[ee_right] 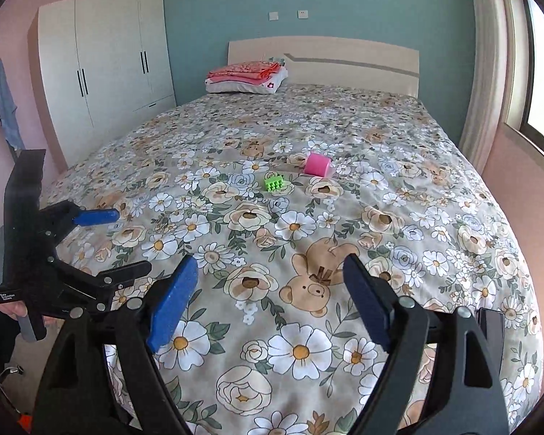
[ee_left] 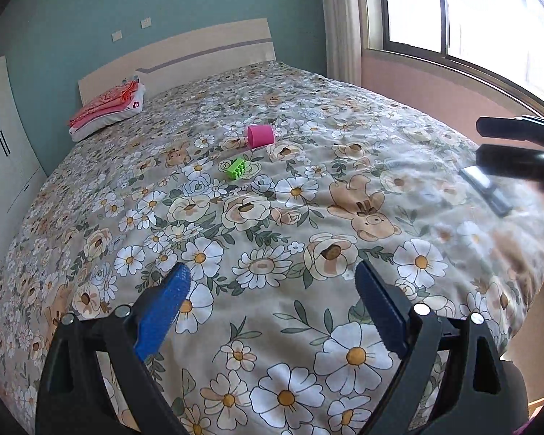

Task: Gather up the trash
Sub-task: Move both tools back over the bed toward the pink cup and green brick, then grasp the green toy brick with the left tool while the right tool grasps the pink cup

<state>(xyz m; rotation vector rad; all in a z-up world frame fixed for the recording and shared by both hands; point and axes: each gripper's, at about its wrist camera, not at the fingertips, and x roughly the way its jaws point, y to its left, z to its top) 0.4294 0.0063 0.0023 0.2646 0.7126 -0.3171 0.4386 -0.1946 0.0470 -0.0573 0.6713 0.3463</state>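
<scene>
The bed fills both views ahead of the jaws, its floral cover serving as the surface that carries the litter. Left gripper and right gripper hover over the near end, jaws apart and empty, apparently readied for a pick. The pink cup and green block lie well ahead, side by side.

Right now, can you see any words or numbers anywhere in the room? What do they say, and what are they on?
"Data Acquisition System", in small white print, on the body of the left gripper, seen from the right wrist.
The white pillow under the folded cloth has a small pink mark, too small to read.
The dark flat object on the bed: blurred, nothing readable.
</scene>
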